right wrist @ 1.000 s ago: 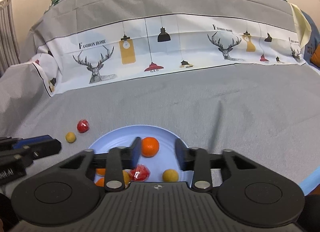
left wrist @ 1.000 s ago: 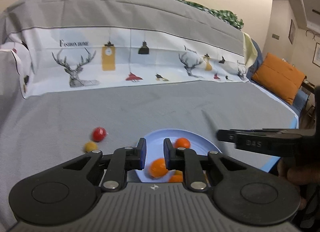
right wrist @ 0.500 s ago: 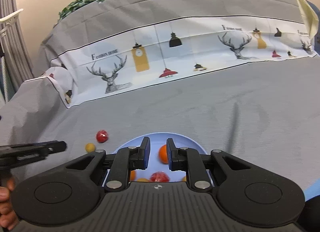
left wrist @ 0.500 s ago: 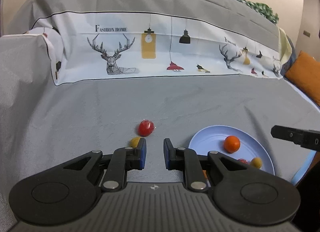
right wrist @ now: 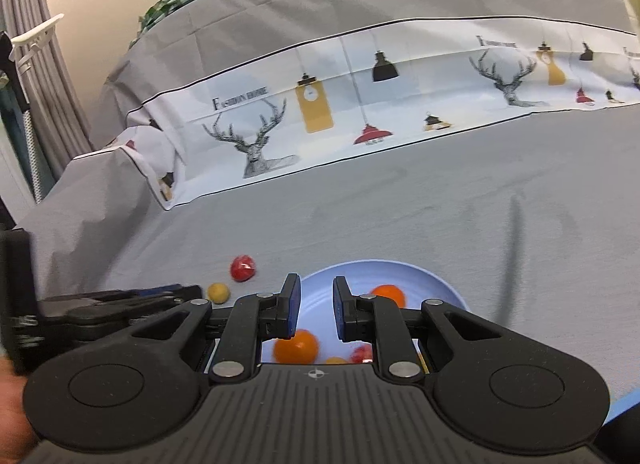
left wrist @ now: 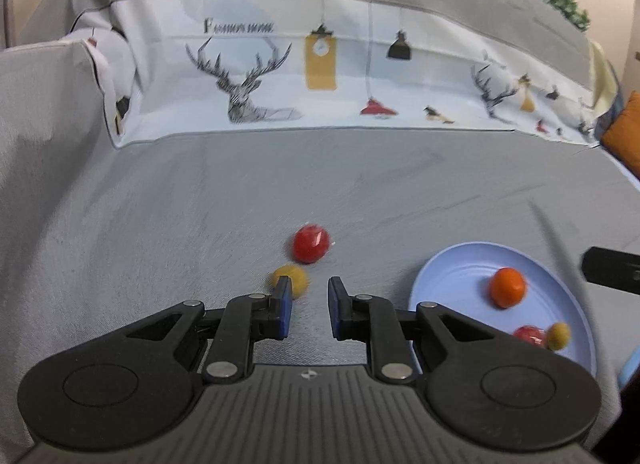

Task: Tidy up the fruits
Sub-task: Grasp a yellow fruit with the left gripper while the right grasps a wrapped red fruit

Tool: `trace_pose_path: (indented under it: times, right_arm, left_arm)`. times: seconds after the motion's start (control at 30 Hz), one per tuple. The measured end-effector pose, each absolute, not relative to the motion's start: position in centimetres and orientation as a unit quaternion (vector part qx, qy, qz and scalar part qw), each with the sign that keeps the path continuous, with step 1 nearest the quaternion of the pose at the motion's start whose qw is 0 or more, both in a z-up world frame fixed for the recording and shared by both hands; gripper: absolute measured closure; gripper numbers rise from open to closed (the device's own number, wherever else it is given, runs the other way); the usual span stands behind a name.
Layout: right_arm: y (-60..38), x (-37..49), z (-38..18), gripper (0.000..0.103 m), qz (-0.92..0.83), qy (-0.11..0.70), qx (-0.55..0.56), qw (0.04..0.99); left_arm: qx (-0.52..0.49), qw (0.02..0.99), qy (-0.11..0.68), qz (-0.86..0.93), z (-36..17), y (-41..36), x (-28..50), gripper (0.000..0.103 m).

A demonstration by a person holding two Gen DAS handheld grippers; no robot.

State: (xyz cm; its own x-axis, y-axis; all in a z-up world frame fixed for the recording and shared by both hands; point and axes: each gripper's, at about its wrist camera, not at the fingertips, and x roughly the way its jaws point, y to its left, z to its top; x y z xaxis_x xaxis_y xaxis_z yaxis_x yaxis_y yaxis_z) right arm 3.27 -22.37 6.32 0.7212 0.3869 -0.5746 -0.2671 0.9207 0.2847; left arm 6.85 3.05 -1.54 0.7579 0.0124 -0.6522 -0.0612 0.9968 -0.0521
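Observation:
A small yellow fruit (left wrist: 291, 280) and a red fruit (left wrist: 310, 243) lie on the grey cloth, left of a light blue plate (left wrist: 452, 276). The plate holds an orange (left wrist: 507, 287), a red fruit (left wrist: 530, 335) and a yellow fruit (left wrist: 559, 336). My left gripper (left wrist: 308, 295) is open with a narrow gap and empty, just short of the yellow fruit, which sits by its left finger. My right gripper (right wrist: 314, 291) is also narrowly open and empty, above the plate (right wrist: 432, 280), where several fruits (right wrist: 297, 346) lie. The loose red fruit (right wrist: 242, 267) and yellow fruit (right wrist: 218, 292) show at its left.
The grey cloth (left wrist: 200, 204) covers a sofa seat, with a white printed deer cloth (left wrist: 320, 76) on the backrest. An orange cushion (left wrist: 624, 132) lies at the far right. Grey curtains (right wrist: 32, 64) hang at the left.
My left gripper has swung left from over the plate to the two loose fruits and moved closer to them. My right gripper narrowed its gap and pulled back over the plate.

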Motion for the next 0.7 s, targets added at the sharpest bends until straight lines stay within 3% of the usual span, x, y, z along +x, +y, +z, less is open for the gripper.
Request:
trace_pose_path:
  times: [0.13,0.23,0.4,0.7]
  right_arm:
    - [-21.9,3.8,6.2,0.084,0.186,0.34,0.097,0.917]
    - [-21.7,4.4,6.1,0.083,0.189,0.35,0.107,0.911]
    - [-21.2,5.1,5.7,0.076,0.188,0.362,0.108,0.907]
    - [-19.5,6.7,5.1,0.075,0.201,0.372,0.102,0.9]
  left_arm:
    - [-0.03,0.933,0.358,0.033,-2.6,3.0,8.0,0.078]
    - [-0.023,0.932,0.36,0.035,-3.1,2.9,8.5,0.066]
    - [-0.033,0.929,0.366,0.041,-3.7,3.2,9.1,0.065]
    - [-0.066,0.921,0.38,0.058,-4.4,4.6,10.1,0.065]
